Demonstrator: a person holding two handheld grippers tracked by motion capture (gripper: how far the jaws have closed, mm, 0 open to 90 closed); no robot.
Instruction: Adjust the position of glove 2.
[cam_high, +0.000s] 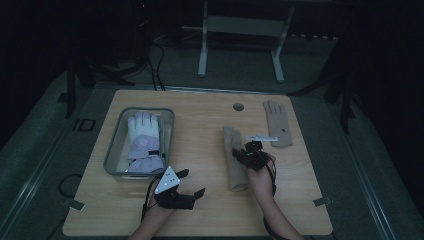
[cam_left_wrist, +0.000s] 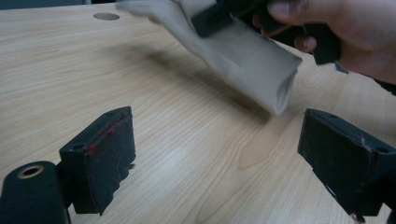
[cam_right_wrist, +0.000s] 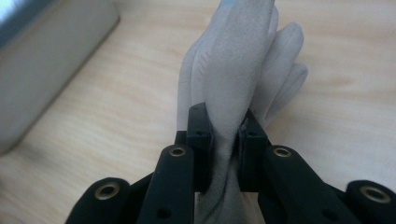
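Right hand-held gripper (cam_right_wrist: 223, 140) is clamped on the beige knitted fabric glove (cam_right_wrist: 238, 60), pinching it near the middle of the wooden bench (cam_high: 200, 210), a little toward its right edge. Left hand-held gripper (cam_high: 192, 186) sits released near the front edge, jaws wide, beside the clear plastic bin (cam_high: 114, 150) holding a white-and-lilac glove (cam_high: 144, 140).

No legible text, label, brand, number or sign anywhere, whether on gloves, bin, table or grippers.
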